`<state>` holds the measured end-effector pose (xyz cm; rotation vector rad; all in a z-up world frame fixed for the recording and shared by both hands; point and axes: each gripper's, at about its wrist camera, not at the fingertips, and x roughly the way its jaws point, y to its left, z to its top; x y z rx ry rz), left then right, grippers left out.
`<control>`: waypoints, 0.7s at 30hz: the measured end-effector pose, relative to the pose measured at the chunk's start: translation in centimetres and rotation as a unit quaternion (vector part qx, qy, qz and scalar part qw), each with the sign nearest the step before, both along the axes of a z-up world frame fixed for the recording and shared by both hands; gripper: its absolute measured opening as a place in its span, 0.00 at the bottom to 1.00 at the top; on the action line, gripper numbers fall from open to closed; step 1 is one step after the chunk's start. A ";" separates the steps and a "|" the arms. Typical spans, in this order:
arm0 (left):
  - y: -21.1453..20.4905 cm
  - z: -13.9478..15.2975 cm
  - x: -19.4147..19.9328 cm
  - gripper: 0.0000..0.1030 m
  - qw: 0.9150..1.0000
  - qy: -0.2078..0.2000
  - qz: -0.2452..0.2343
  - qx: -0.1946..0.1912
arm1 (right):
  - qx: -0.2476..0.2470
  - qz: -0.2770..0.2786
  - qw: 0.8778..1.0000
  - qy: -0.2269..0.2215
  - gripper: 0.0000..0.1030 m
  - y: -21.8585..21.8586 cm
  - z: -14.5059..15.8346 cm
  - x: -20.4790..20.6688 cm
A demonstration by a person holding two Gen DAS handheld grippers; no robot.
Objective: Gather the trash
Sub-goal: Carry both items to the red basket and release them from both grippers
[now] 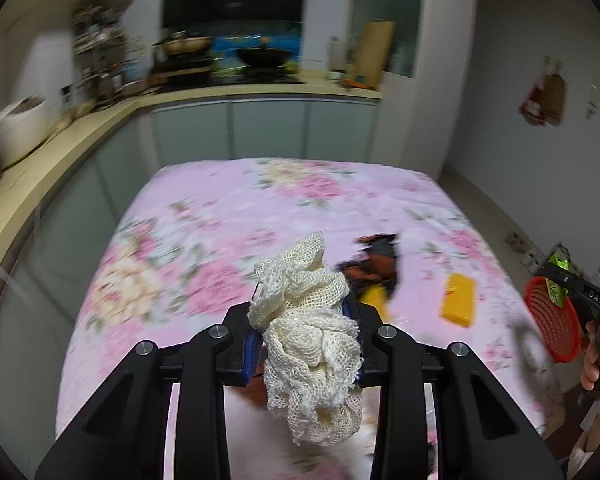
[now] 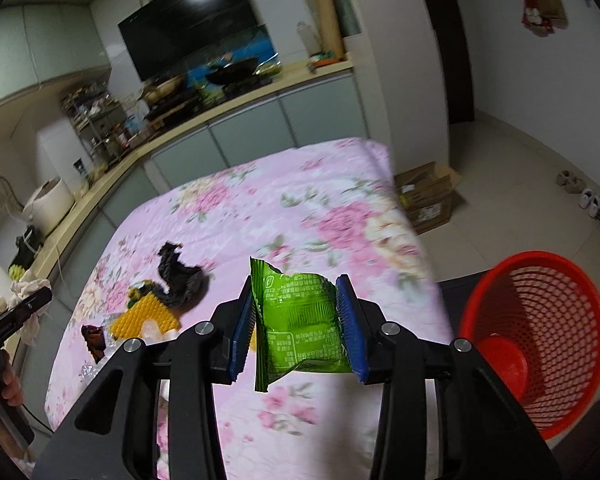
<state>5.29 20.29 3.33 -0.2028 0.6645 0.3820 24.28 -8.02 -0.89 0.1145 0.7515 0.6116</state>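
Note:
My left gripper [image 1: 305,312] is shut on a crumpled white mesh net [image 1: 308,336], held above the pink floral tablecloth [image 1: 204,220]. My right gripper [image 2: 298,312] is shut on a green snack wrapper [image 2: 300,324], also lifted over the cloth. A red mesh wastebasket [image 2: 540,344] stands on the floor just right of the table; in the left wrist view the wastebasket [image 1: 552,320] shows at the right edge. Left on the cloth lie a dark crumpled wrapper [image 2: 180,276], a yellow spiky piece [image 2: 146,314] and a small brown wrapper [image 2: 94,338].
A kitchen counter [image 1: 80,128] with a rice cooker, stove and pans runs along the left and back. A cardboard box [image 2: 428,196] sits on the tiled floor beyond the table's right corner. A hand on the other gripper's handle shows at each view's edge.

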 end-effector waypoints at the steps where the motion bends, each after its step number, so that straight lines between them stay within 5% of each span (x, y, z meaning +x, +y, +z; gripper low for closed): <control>1: -1.0 0.3 0.9 0.31 1.000 -0.001 -0.013 0.002 | 0.001 -0.009 1.000 -0.003 0.38 -1.0 0.2 0.1; 9: -8.3 1.5 8.2 0.31 0.992 -0.003 -0.129 -0.013 | -0.001 -0.090 0.996 -0.015 0.38 -8.7 1.6 1.2; 21: -23.9 -0.6 18.8 0.31 0.952 0.040 -0.301 -0.029 | -0.024 -0.200 0.980 0.003 0.38 -18.5 0.9 2.6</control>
